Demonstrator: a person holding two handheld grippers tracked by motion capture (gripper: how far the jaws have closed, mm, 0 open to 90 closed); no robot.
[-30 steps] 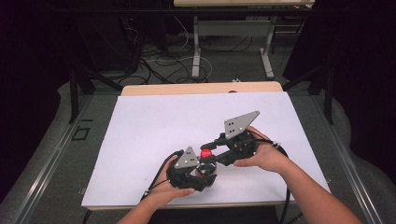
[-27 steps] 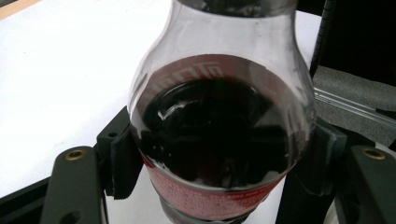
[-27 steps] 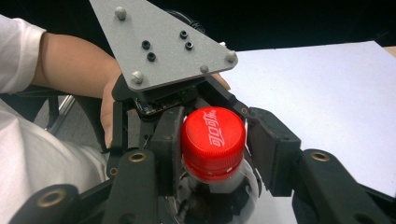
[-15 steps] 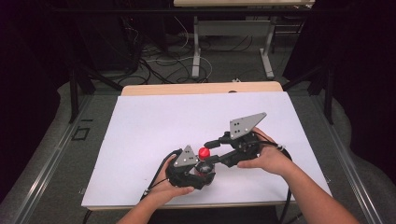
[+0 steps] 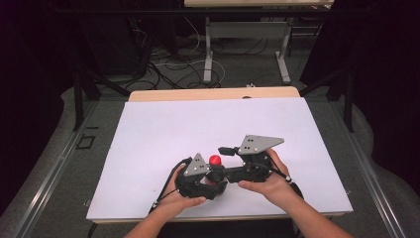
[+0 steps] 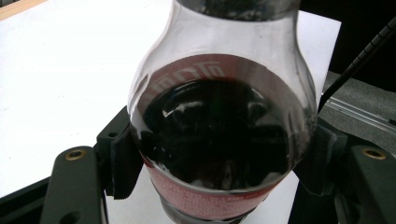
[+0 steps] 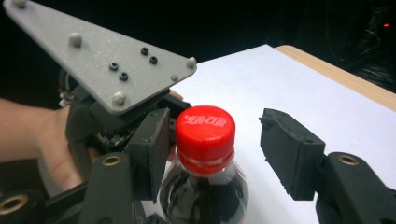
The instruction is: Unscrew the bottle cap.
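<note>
Right, quick status. Left tool (image 5: pixel 214 179) was clamped on the bottle (image 6: pixel 219 144): in the left gripper view both pads pressed the dark, cola-filled body on either side, just above the red label band. Bottle stood upright on the white sheet of the counter (image 5: pixel 148 144), near the front edge, between the two hands.

Right tool (image 7: pixel 219 154) had its jaws apart around the red cap (image 7: pixel 204 131). They had just been opening. In the right gripper view the far pad stood clear of the cap with white sheet visible in the gap. The near pad sat just beside the cap; contact there couldn't be told. So the cap sat between the jaws, not gripped.

Hard to read:
- High view: the bottle body was almost wholly buried under the left tool and left hand (image 5: pixel 181 201); mostly just the cap (image 5: pixel 215 160) showed.
- Left gripper view: the bottle top was cut off by the frame edge, the base too. Label text was curved and cropped, not legible.
- Right gripper view: the lower bottle was cut off at the bottom. The left tool's grey plate (image 7: pixel 100 60) covered most of what was behind it; part of the left hand showed at the frame's left edge.
- Right hand (image 5: pixel 267 181) covered the rear of its tool.
</note>
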